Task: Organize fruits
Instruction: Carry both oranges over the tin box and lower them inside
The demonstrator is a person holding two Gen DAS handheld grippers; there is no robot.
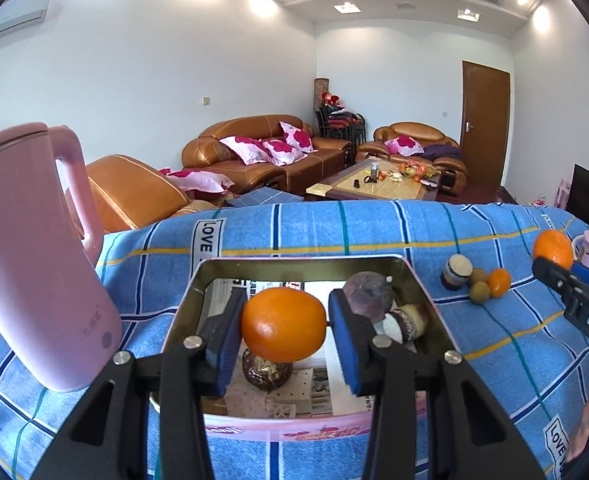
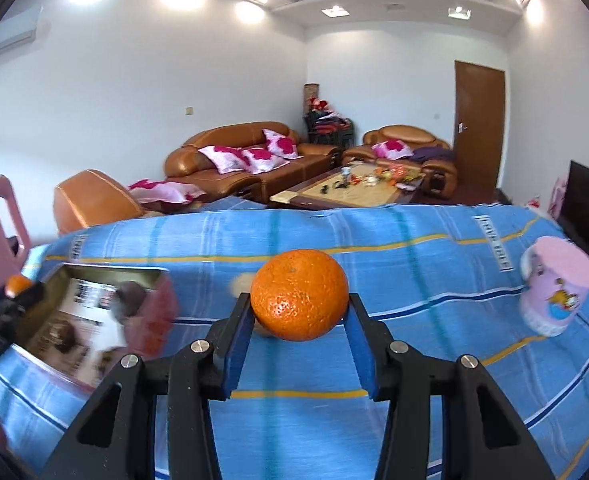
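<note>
My left gripper [image 1: 284, 320] is shut on an orange [image 1: 283, 325] and holds it over a metal tin [image 1: 426, 288] on the blue checked cloth. Inside the tin lie a dark purple round fruit [image 1: 368, 292], a brown-and-white piece [image 1: 404, 322] and a dark brown fruit [image 1: 266, 372] under the orange. My right gripper [image 2: 300, 314] is shut on a second orange [image 2: 299, 294] above the cloth, to the right of the tin [image 2: 74, 276]. That same orange [image 1: 553, 248] and right gripper [image 1: 566, 280] show at the right edge of the left wrist view.
A pink kettle [image 1: 34, 264] stands left of the tin. On the cloth to the right lie a small jar-like piece [image 1: 456, 272], two brownish fruits [image 1: 479, 286] and a small orange [image 1: 499, 282]. A pink cartoon mug [image 2: 554, 286] stands far right. Sofas and a coffee table fill the room behind.
</note>
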